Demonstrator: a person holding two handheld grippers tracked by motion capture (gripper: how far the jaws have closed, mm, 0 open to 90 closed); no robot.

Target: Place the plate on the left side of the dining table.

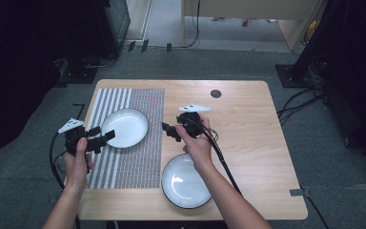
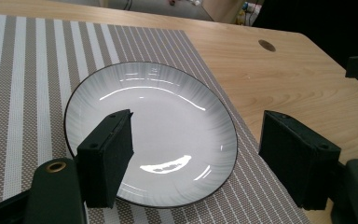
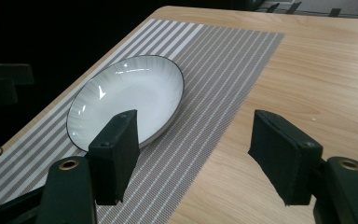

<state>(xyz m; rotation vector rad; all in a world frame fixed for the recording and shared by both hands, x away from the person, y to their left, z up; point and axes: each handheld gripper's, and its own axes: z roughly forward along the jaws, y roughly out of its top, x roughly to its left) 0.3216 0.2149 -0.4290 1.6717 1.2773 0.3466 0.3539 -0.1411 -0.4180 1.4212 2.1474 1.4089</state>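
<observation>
plate on mat (image 1: 124,128): white, dark-rimmed, flat on the striped placemat (image 1: 138,157) at the surface's (image 1: 248,119) left | left gripper (image 1: 106,137): jaws released, empty, at its left rim | right gripper (image 1: 167,130): jaws released, empty, just right of the mat | second plate (image 1: 186,181): on bare wood at the near edge

This place looks like a lab or a recording room, not a home. The wooden tabletop (image 1: 248,143) has a round cable hole (image 1: 215,93) and stands on grey carpet floor (image 1: 24,157). Black cables (image 1: 300,102) lie on the floor beside dark equipment stands (image 1: 293,71). The surroundings are dark, with black curtains or panels at both sides. Behind, there is light wooden furniture (image 1: 248,9).
</observation>
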